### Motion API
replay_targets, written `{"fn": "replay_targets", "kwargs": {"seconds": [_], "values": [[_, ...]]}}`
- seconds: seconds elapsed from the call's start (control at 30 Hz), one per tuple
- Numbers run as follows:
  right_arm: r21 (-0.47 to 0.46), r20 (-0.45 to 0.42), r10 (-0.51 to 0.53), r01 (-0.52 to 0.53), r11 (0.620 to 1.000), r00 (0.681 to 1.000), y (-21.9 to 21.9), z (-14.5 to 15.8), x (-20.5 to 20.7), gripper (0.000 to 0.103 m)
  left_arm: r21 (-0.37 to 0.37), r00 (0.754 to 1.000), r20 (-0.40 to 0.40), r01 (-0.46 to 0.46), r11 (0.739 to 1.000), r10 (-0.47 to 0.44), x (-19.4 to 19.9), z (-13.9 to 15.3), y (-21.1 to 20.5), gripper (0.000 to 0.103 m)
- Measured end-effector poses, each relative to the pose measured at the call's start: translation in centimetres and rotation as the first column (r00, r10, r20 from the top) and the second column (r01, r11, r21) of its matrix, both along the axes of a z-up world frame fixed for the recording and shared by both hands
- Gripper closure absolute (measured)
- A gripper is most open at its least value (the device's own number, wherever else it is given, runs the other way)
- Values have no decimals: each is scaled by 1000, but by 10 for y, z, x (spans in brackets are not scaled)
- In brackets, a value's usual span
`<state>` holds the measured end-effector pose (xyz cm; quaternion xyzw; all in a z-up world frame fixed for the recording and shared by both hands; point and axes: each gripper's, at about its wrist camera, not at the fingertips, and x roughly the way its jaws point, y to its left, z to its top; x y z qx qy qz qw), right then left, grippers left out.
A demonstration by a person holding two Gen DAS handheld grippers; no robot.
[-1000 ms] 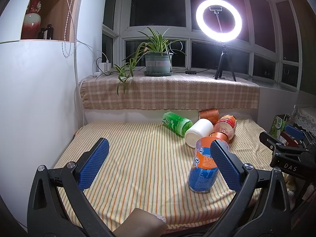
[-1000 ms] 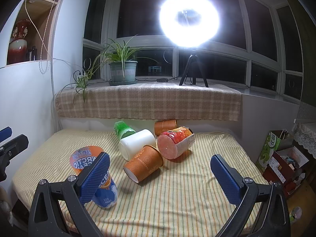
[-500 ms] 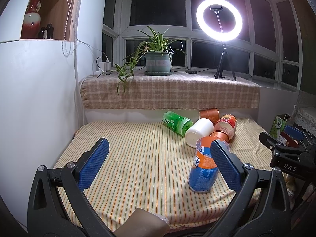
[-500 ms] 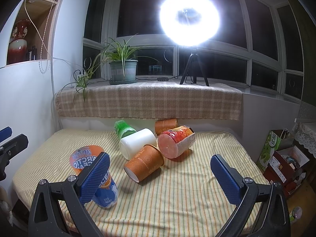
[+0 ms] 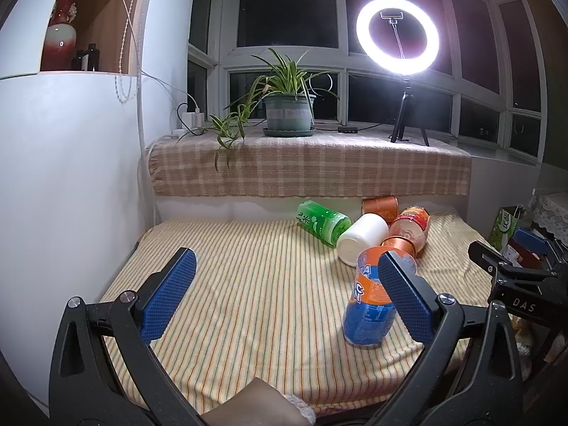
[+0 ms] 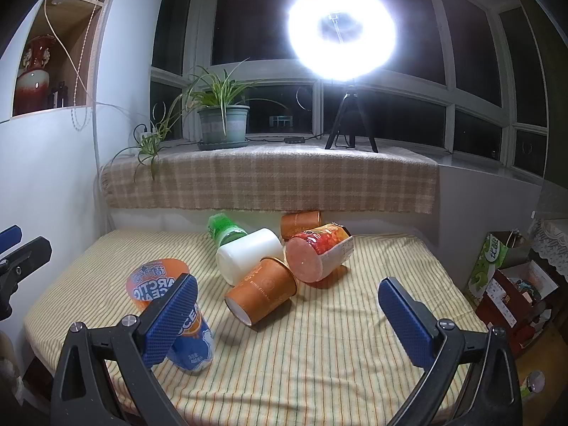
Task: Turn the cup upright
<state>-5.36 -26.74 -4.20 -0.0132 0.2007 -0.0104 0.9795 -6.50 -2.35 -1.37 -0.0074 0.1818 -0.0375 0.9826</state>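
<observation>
Several cups are on a striped cloth table (image 5: 248, 301). A blue-and-orange cup (image 5: 367, 310) stands upright near the front; it also shows in the right wrist view (image 6: 184, 333), partly behind the left finger. On their sides lie a white cup (image 6: 248, 257), a brown paper cup (image 6: 264, 293), a red-printed cup (image 6: 316, 257), a green cup (image 5: 321, 223) and an orange cup (image 6: 300, 223) at the back. My left gripper (image 5: 284, 294) is open and empty above the near table. My right gripper (image 6: 284, 316) is open and empty, in front of the brown cup.
A checked cloth covers the window ledge (image 5: 309, 167) behind the table, with a potted plant (image 5: 287, 113) and a ring light (image 5: 397, 35) on it. A white wall (image 5: 71, 177) stands at the left. Boxes and bags (image 6: 507, 277) sit on the floor at the right.
</observation>
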Motion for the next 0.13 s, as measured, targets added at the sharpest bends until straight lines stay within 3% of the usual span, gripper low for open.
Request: {"fn": "replay_targets", "kwargs": {"seconds": [0.13], "values": [[-2, 0, 3, -3, 1000, 1000, 2, -1, 0, 0, 3, 1000, 2, -18, 1000, 18, 3, -1, 2, 0]]}}
